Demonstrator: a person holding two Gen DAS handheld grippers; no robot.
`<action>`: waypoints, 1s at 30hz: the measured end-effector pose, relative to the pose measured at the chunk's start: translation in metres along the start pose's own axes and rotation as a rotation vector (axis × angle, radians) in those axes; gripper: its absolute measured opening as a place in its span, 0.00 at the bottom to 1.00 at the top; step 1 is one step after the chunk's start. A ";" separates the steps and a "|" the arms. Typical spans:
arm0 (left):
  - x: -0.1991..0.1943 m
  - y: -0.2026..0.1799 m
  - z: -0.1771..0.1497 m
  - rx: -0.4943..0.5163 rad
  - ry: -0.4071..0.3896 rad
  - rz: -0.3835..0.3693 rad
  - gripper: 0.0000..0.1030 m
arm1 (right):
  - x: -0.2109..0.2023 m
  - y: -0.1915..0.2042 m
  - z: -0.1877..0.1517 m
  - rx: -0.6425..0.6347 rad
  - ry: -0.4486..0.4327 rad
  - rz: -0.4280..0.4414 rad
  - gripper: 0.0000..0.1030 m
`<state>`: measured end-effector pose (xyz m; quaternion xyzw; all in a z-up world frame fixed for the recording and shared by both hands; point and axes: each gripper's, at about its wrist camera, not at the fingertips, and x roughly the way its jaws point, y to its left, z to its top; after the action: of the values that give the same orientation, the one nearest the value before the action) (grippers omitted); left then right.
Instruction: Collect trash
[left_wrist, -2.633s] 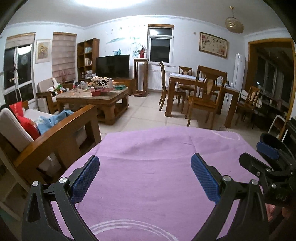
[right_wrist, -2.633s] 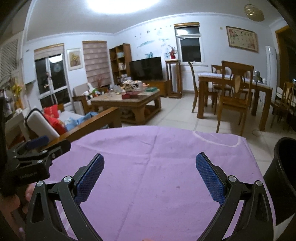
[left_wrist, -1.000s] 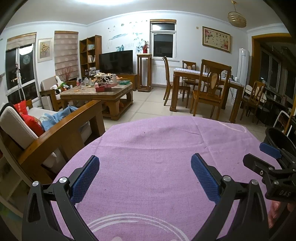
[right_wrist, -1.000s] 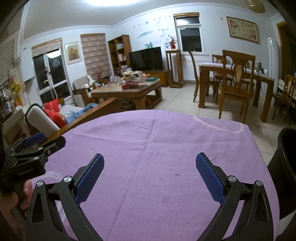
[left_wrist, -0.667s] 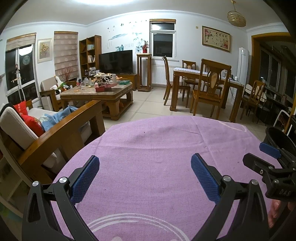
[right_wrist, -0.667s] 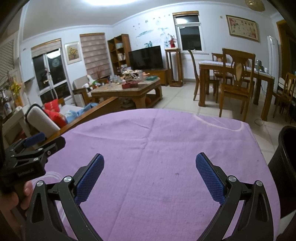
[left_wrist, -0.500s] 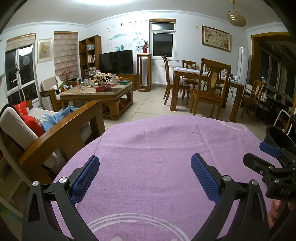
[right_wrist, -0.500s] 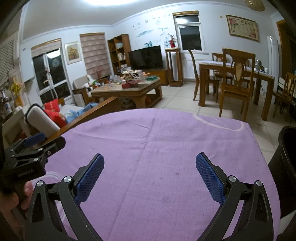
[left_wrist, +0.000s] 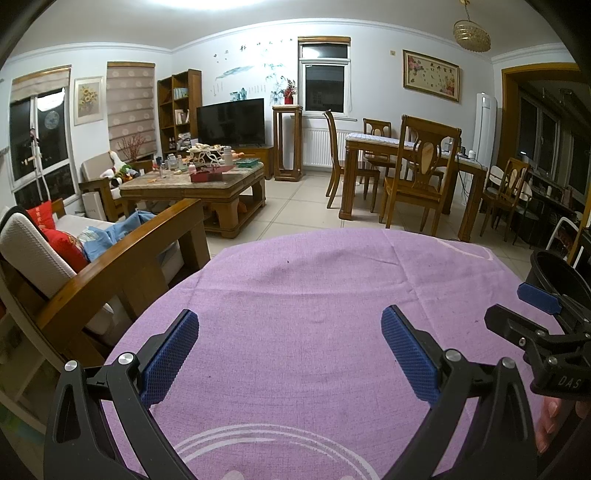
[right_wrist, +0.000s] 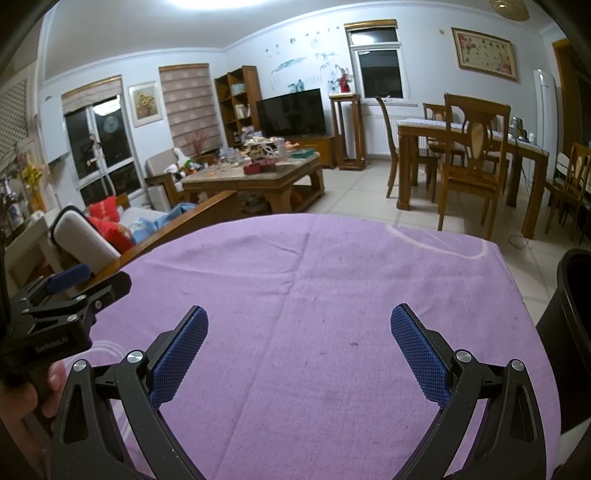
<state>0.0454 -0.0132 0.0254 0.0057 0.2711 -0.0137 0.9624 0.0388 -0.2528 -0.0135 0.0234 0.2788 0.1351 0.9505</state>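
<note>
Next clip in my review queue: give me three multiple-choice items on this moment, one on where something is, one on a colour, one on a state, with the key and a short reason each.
1. Where is the black bin relative to the cloth-covered table?
A. Beside its right edge
B. On top of it, at the centre
C. Under the sofa

2. What colour is the tablecloth?
A. Green
B. Purple
C. White

3. How do the two tools stand?
A. Both shut on trash
B. Left shut, right open
C. Both open and empty

Key:
1 A: the black bin stands off the table's right edge in the right wrist view.
2 B: the tablecloth is purple, with faint white curved lines.
3 C: the left tool and the right tool each show blue pads spread wide with only cloth between them.
</note>
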 end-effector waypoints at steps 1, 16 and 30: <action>0.000 0.000 0.000 0.000 0.000 0.000 0.95 | 0.000 0.000 0.000 0.000 0.000 0.000 0.95; 0.000 -0.001 0.000 0.000 0.001 0.000 0.95 | -0.002 0.000 -0.001 0.001 0.004 0.001 0.95; -0.001 -0.002 0.001 0.001 0.002 0.000 0.95 | -0.003 0.000 0.000 0.001 0.005 0.001 0.95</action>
<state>0.0449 -0.0149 0.0267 0.0062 0.2718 -0.0137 0.9622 0.0360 -0.2536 -0.0120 0.0236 0.2814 0.1354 0.9497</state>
